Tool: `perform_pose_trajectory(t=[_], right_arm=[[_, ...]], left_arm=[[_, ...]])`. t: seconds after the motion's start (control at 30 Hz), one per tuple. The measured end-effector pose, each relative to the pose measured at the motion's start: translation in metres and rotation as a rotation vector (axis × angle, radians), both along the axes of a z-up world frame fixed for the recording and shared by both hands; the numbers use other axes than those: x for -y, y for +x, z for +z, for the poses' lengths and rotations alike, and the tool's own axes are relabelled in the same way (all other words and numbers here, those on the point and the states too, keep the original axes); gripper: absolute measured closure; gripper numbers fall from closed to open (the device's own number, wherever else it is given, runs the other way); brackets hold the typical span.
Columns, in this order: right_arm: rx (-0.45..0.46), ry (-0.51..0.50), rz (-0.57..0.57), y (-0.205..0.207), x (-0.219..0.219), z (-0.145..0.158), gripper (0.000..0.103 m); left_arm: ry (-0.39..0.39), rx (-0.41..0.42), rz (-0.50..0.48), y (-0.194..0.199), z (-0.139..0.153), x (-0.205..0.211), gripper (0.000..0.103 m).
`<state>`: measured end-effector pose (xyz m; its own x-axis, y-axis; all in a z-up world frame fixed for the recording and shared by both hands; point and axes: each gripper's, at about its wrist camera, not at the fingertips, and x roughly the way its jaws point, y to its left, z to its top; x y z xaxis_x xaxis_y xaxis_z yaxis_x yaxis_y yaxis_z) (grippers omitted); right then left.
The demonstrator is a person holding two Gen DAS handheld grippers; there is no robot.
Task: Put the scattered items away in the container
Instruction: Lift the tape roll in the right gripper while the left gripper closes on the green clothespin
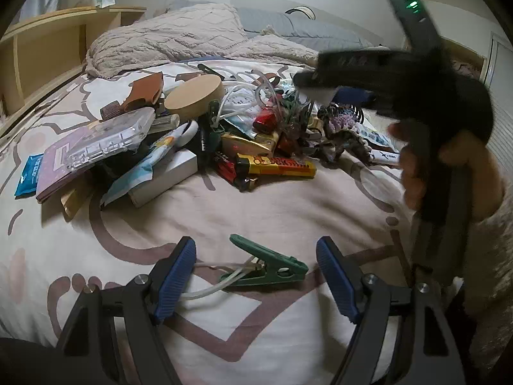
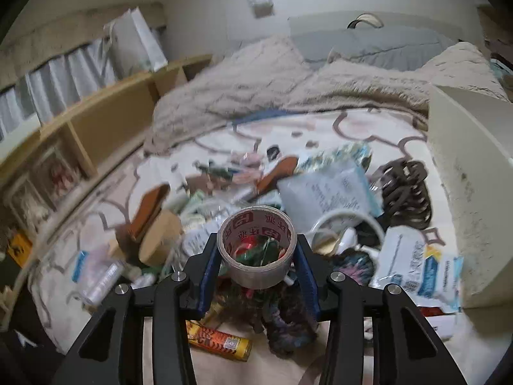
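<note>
My right gripper [image 2: 256, 266] is shut on a roll of grey packing tape [image 2: 256, 247] and holds it above the pile of scattered items [image 2: 288, 199] on the bed. The cream container [image 2: 465, 176] stands at the right edge of the right wrist view. My left gripper [image 1: 256, 272] is open, low over the bedsheet, with a green clip [image 1: 269, 266] clamped on clear tubing lying between its blue pads. The right gripper also shows blurred in the left wrist view [image 1: 307, 81], over the pile [image 1: 224, 128].
The pile holds a round wooden box [image 1: 195, 96], a yellow-and-red lighter pack [image 1: 275, 165], a white box [image 1: 166, 176], a clear case [image 1: 109, 138], a blue packet [image 1: 29, 176] and dark cord [image 2: 404, 192]. A beige blanket [image 1: 179, 35] lies behind. A wooden shelf [image 1: 41, 51] runs along the left.
</note>
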<state>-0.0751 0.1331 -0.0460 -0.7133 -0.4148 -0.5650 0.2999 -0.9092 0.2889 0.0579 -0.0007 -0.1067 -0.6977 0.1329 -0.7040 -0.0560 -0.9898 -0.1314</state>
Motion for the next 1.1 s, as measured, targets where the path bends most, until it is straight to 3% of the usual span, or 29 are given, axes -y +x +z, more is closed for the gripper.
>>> perform_pose_trajectory(t=[0.27,0.57,0.83,1.1], right_arm=[[0.025,-0.026,-0.043,0.016,-0.023,0.015,0.058],[0.133,0.081,-0.059,0.055,-0.027,-0.006,0.058],[0.16,0.154,-0.079,0.088,-0.028,-0.019,0.058],[0.202,0.206,-0.138,0.111,-0.033,-0.039,0.058]], left_arm=[[0.025,0.003,-0.015,-0.003,0.0,0.0,0.029],[0.016,-0.004,0.002,-0.003,0.002,0.0,0.029],[-0.054,-0.044,0.013,0.004,0.008,-0.001,0.029],[-0.059,-0.025,0.005,0.007,0.006,-0.001,0.029]])
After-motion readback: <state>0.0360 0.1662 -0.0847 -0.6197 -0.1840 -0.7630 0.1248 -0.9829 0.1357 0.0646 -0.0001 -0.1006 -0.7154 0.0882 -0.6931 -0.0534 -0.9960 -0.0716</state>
